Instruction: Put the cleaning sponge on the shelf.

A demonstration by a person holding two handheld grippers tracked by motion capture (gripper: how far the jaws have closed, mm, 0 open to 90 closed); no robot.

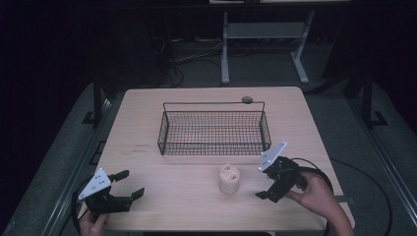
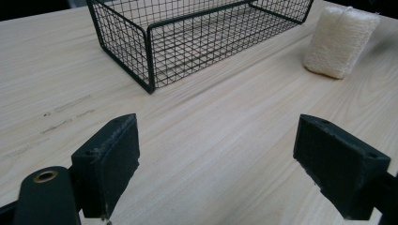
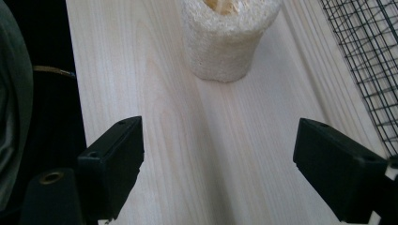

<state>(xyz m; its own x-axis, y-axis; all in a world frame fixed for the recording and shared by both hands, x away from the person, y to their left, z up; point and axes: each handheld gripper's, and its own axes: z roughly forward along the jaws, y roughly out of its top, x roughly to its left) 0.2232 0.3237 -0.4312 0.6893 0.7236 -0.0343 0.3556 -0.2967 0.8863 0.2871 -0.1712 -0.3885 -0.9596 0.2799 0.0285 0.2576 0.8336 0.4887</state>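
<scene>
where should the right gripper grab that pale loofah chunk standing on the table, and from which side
Grip the pale, fibrous loofah cylinder across its rounded side wall, about mid-height, coming in level from its right, where the right gripper already faces it with jaws open. It stands upright on the light wooden table with its holed end up, apart from the black wire basket, so both flanks look free.

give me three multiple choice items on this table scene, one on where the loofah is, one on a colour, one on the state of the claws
1. Where does the loofah piece stand?
A. inside the basket
B. on the table, in front of the basket
C. in the left claw

2. What colour is the wire basket?
A. black
B. white
C. red

3. How do the two claws stand?
A. both shut
B. one grips the loofah piece
C. both open, empty

Key: 1 B, it sits on bare wood, apart from the basket. 2 A, dark mesh. 3 C, left claw and right claw show wide-apart jaws.
</scene>
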